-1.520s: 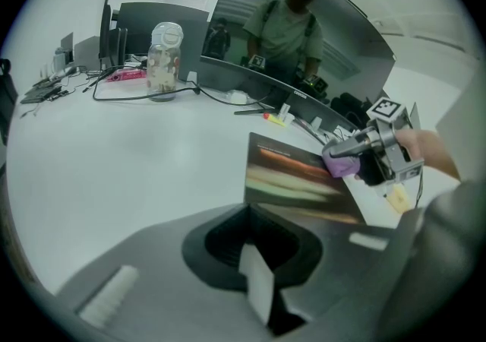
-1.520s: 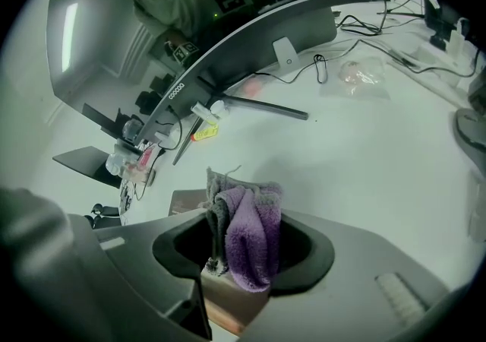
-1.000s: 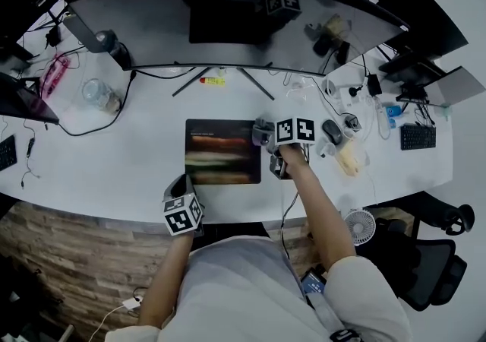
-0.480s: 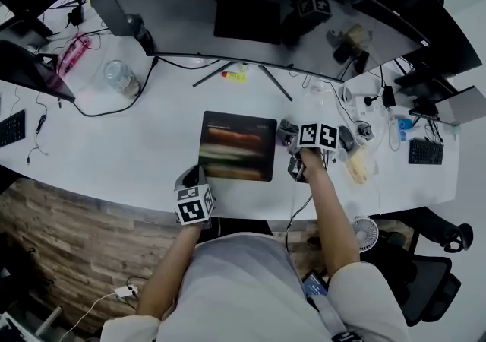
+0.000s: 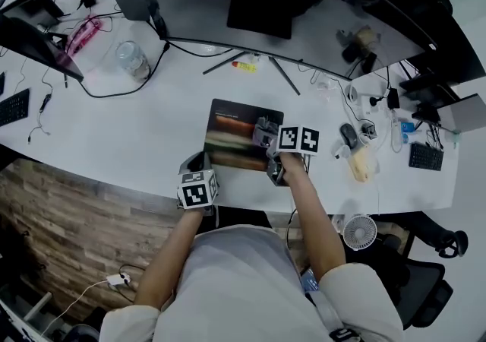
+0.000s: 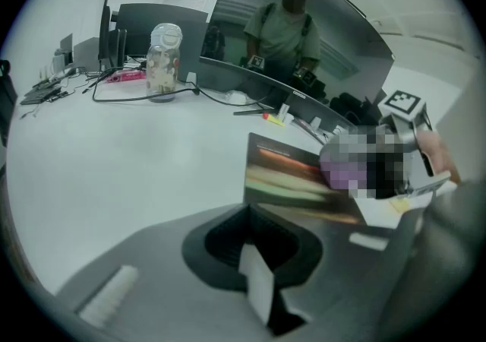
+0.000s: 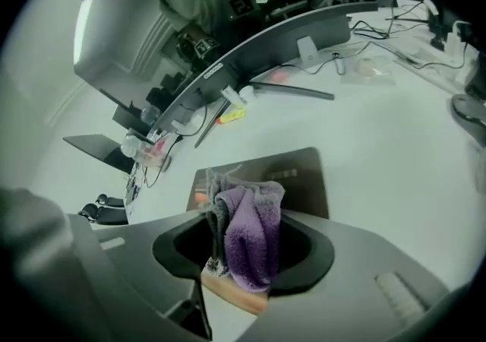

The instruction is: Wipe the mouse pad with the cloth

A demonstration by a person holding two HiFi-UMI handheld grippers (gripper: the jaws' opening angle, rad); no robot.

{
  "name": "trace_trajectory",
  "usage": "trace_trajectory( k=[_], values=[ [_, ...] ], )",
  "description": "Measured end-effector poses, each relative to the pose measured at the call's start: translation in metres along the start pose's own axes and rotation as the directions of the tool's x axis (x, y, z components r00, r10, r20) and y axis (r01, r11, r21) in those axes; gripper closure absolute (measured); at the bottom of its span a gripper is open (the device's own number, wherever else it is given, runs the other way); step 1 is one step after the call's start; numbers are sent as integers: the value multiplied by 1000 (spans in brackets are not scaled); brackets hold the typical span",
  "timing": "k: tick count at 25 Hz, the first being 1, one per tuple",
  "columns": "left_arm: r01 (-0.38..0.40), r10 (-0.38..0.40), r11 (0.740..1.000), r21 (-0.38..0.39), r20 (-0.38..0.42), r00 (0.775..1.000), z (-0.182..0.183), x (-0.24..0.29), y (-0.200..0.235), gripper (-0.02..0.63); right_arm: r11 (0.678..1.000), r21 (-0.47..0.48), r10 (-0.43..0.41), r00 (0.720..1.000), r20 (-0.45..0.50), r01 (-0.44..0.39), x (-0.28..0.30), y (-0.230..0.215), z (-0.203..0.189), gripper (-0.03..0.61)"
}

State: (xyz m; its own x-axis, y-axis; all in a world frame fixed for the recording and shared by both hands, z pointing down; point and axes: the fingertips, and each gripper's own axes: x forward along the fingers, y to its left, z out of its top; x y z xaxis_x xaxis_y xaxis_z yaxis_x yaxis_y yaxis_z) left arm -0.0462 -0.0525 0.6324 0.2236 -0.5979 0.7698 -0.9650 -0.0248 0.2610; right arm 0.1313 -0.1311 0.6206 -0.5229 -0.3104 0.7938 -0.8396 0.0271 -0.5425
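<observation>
The dark mouse pad (image 5: 231,134) with a blurred coloured band lies on the white desk in front of the curved monitor. My right gripper (image 5: 267,137) is shut on a purple and grey cloth (image 5: 263,132) and holds it over the pad's right part. In the right gripper view the bunched cloth (image 7: 252,232) fills the jaws (image 7: 241,257), with the mouse pad (image 7: 302,175) just beyond. My left gripper (image 5: 197,165) sits at the desk's front edge, left of the pad's near corner, jaws together (image 6: 260,272) with nothing in them. The mouse pad (image 6: 292,177) lies ahead of it.
A wide curved monitor (image 5: 319,21) on thin legs stands behind the pad. A glass jar (image 5: 133,59) and cables sit at the back left, a yellow marker (image 5: 244,67) under the monitor. A mouse (image 5: 348,135), chargers and a small fan (image 5: 358,231) crowd the right.
My right gripper has carried the cloth left, from the pad's right edge onto the pad. My left gripper stays at the desk's front edge. The head view has shifted.
</observation>
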Motion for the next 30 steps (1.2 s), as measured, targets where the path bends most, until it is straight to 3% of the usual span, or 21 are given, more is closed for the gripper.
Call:
trace_trajectory(
  k=[13,30],
  values=[
    [-9,9,1000,10,5,1000,-1,0,2,614,988,-13,151,987,-55,-151,59,95,-24,383],
    [-14,14,1000,11,2,1000,-4,1,6,614,978,-1,207,975,-77,-207,87,125,-26,383]
  ],
)
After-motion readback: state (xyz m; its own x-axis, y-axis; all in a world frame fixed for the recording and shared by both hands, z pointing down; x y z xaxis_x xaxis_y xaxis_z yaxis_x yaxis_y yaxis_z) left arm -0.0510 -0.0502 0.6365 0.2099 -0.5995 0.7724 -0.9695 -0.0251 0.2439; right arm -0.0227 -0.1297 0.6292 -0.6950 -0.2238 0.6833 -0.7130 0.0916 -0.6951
